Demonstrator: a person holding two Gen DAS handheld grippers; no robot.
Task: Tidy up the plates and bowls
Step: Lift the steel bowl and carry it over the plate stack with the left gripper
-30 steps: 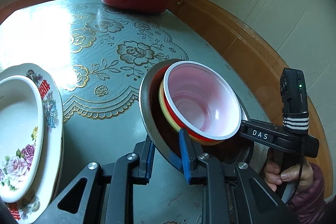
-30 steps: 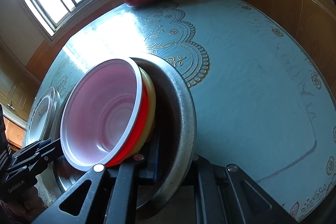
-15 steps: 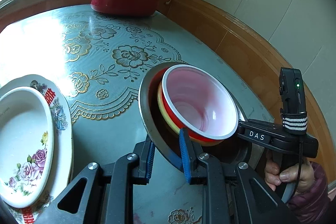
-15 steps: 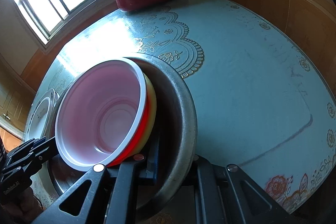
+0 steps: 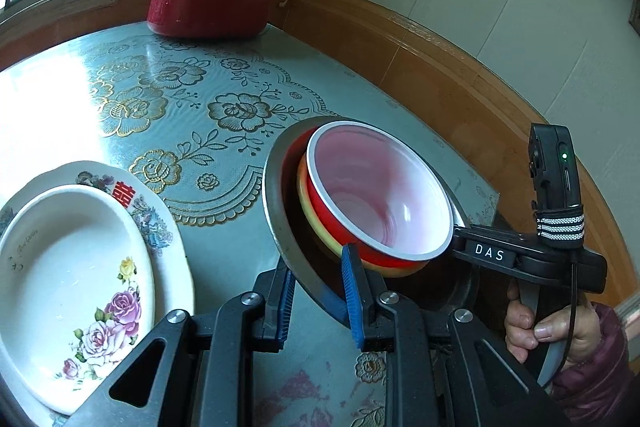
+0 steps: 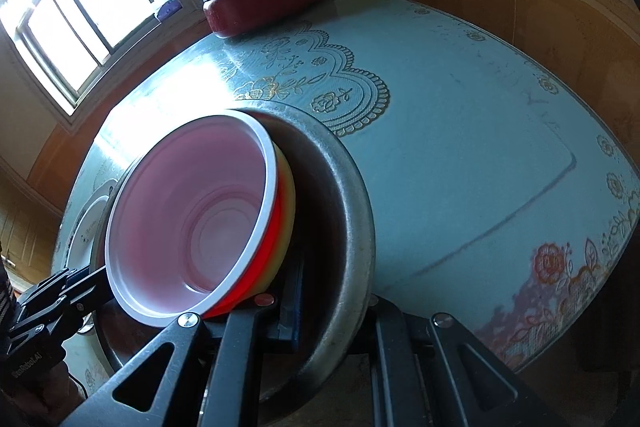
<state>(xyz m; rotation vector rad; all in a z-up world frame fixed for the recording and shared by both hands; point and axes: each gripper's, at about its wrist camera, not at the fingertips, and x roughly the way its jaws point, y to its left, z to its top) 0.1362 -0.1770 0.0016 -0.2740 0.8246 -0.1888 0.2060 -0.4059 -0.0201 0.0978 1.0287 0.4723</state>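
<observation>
Above the desk (image 5: 224,259): metal basin (image 5: 276,211) holding nested bowls (image 5: 376,195), left gripper (image 5: 316,297) and right gripper (image 6: 332,303) clamped on opposite rims; carried nearer the floral plates (image 5: 80,275), stacking pending.

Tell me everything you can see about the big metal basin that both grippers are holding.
The metal basin is a wide, shallow, round pan of dull grey metal with a flat rim and dark inside. It is tilted steeply, lifted off the table. The left gripper pinches its near rim between blue pads; the right gripper clamps the opposite rim. Inside, a red bowl with a white-pink interior sits nested in a yellow bowl.
</observation>
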